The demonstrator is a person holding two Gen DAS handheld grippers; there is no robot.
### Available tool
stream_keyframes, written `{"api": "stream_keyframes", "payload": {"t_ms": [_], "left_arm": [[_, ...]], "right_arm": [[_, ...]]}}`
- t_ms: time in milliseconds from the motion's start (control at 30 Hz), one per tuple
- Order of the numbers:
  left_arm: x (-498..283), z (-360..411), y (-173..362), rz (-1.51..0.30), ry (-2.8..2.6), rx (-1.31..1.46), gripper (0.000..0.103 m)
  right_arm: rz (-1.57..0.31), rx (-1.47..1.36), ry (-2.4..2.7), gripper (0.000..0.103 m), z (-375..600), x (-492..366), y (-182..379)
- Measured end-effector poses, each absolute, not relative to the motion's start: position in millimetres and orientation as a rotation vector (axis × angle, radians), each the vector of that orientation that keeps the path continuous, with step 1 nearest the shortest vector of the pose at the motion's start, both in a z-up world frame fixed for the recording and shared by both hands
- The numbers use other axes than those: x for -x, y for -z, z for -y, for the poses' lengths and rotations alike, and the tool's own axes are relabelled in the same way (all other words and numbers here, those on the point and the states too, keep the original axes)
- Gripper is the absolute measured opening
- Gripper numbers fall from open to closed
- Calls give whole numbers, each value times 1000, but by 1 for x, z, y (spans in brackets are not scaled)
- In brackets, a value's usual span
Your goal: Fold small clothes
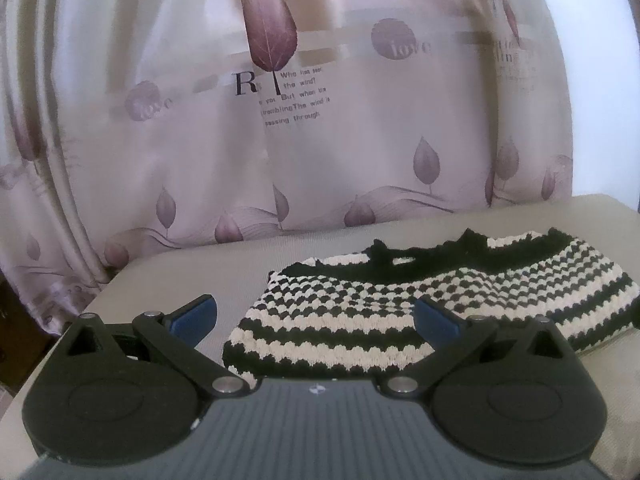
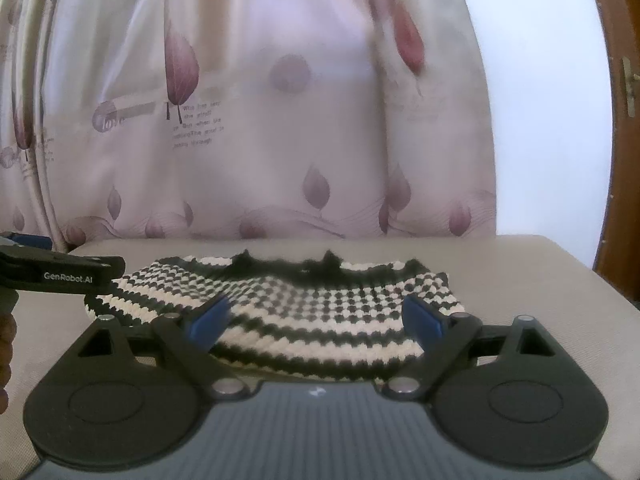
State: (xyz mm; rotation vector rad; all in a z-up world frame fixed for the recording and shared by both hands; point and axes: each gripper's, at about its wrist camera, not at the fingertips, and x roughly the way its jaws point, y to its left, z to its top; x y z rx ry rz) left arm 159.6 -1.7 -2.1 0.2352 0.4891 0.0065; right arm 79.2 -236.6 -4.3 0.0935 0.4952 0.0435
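Black-and-cream knit garment [image 1: 352,312] flat on beige table [image 1: 180,276]; left claw [image 1: 316,316], right claw [image 2: 316,320] both released.

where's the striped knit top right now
The striped knit top lies flat on the beige table before the leaf-print curtain; in both wrist views it sits just beyond the open tongs.
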Motion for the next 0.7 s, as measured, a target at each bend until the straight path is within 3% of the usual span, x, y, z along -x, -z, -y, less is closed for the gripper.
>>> {"api": "stream_keyframes", "payload": {"t_ms": [700], "left_arm": [[-200, 8, 34, -562, 0, -253, 103]], "right_arm": [[-549, -89, -17, 93, 239, -124, 31]]}}
